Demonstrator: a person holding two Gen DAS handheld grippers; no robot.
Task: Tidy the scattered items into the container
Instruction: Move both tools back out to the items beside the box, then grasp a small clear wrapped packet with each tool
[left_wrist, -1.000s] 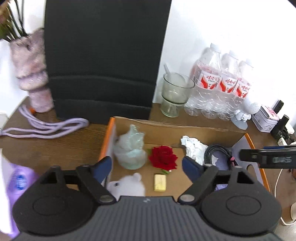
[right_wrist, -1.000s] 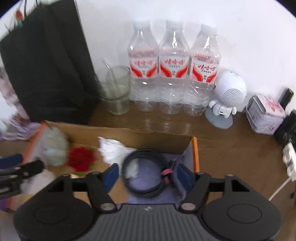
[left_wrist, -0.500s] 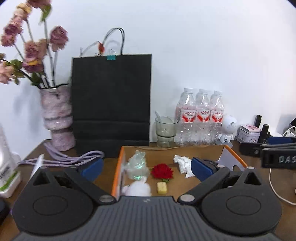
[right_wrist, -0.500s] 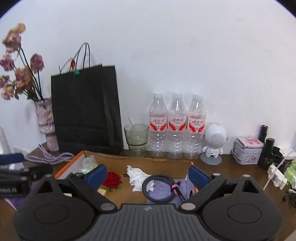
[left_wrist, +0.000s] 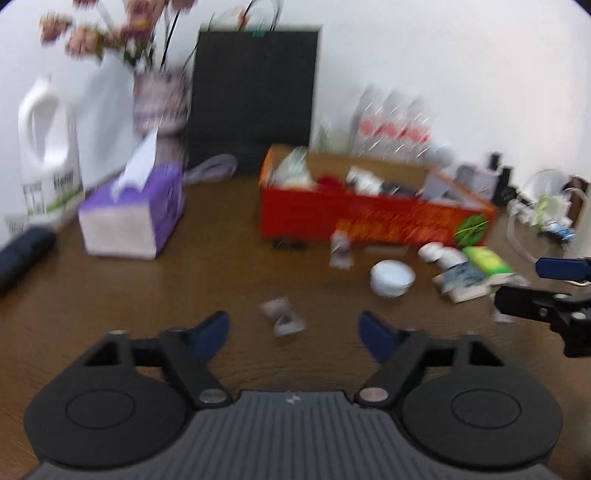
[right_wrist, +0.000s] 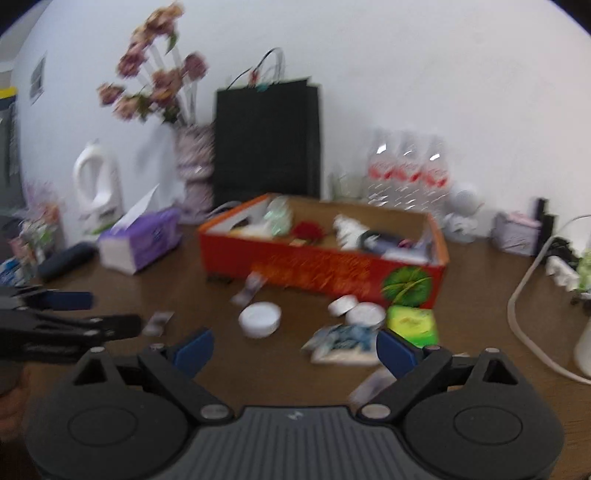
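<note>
An orange cardboard box (left_wrist: 369, 221) (right_wrist: 325, 267) stands mid-table and holds a red rose (right_wrist: 308, 230), white paper and a black cable. In front of it lie a white round lid (left_wrist: 392, 277) (right_wrist: 259, 319), small white jars (right_wrist: 356, 310), a green packet (left_wrist: 487, 260) (right_wrist: 413, 325), a blue-white packet (right_wrist: 341, 345) and small wrappers (left_wrist: 282, 317). My left gripper (left_wrist: 294, 334) is open and empty, over the table near a wrapper. My right gripper (right_wrist: 294, 350) is open and empty, near the blue-white packet. Both views are blurred.
A purple tissue box (left_wrist: 133, 218), a white detergent bottle (left_wrist: 48, 147), a vase of dried flowers (right_wrist: 194, 173), a black paper bag (left_wrist: 255, 96) and water bottles (right_wrist: 408, 173) stand around the box. A white cord (right_wrist: 532, 332) lies at the right.
Both grippers have pulled back from over the box and away from the wall. The box's orange front and the loose items before it have come into view.
</note>
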